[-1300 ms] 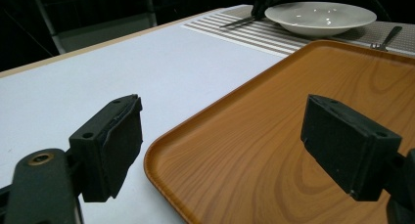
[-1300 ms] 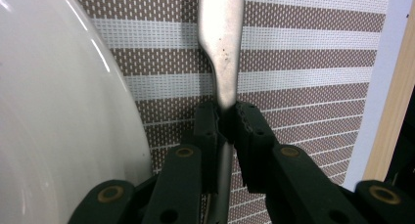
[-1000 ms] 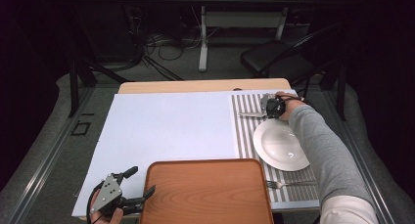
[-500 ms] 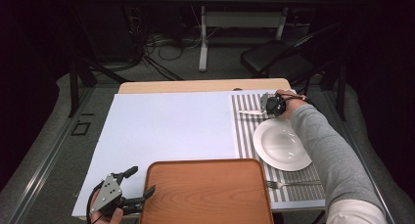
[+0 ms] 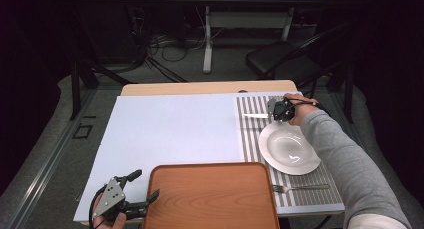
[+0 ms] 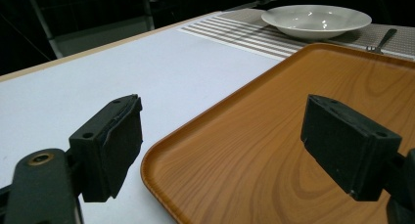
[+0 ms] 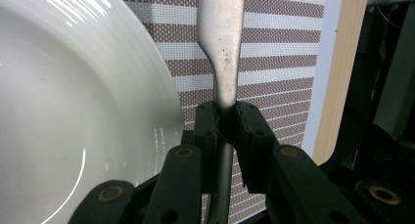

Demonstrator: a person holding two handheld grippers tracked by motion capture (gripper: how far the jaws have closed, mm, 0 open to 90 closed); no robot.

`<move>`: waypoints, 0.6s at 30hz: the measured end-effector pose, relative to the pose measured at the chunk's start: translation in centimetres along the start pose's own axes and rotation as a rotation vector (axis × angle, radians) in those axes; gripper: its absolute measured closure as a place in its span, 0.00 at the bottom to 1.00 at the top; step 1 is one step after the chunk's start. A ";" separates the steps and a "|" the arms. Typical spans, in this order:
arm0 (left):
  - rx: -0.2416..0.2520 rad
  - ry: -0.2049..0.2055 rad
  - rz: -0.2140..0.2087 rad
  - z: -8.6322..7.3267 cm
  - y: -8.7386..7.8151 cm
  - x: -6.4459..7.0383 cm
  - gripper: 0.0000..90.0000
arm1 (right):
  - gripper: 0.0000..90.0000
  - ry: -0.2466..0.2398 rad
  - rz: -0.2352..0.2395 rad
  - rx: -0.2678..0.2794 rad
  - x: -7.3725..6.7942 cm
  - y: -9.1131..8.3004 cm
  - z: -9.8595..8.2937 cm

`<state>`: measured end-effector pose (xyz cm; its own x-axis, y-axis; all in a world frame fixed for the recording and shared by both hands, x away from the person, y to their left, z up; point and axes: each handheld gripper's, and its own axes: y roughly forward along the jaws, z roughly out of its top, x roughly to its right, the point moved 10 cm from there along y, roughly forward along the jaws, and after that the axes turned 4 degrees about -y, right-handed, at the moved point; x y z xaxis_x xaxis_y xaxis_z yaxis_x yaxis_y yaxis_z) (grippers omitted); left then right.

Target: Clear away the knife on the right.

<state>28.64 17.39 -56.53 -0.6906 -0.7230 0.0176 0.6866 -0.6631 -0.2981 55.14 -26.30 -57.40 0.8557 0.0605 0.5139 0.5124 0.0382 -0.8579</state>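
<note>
Right hand-held gripper [image 7: 226, 123] clamped on knife [image 7: 221, 43] handle neck, on striped placemat [image 7: 288, 62] beside plate [image 7: 73, 101]; thin, stiff, slick metal, likely pivots unless gripped mid-handle; left hand-held gripper [image 6: 220, 145] jaws apart over tray [image 6: 274, 136].

Wide-apart jaws straddling the near corner of an orange wooden tray [image 6: 293, 136]. Beyond, a white plate [image 6: 315, 21] and fork [image 6: 381, 40] on a striped mat [image 6: 244, 33].
</note>
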 end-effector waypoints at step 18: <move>0.003 0.008 -0.003 0.1 0.0 0.1 0.18 | 0.89 0.167 -0.001 0.047 -2.4 -3.7 1.2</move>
<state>28.56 17.31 -56.41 -0.6948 -0.7191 0.0106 0.6848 -0.6660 -0.2957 51.13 -25.43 -55.49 0.8569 -0.1064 0.5043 0.5132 0.0846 -0.8541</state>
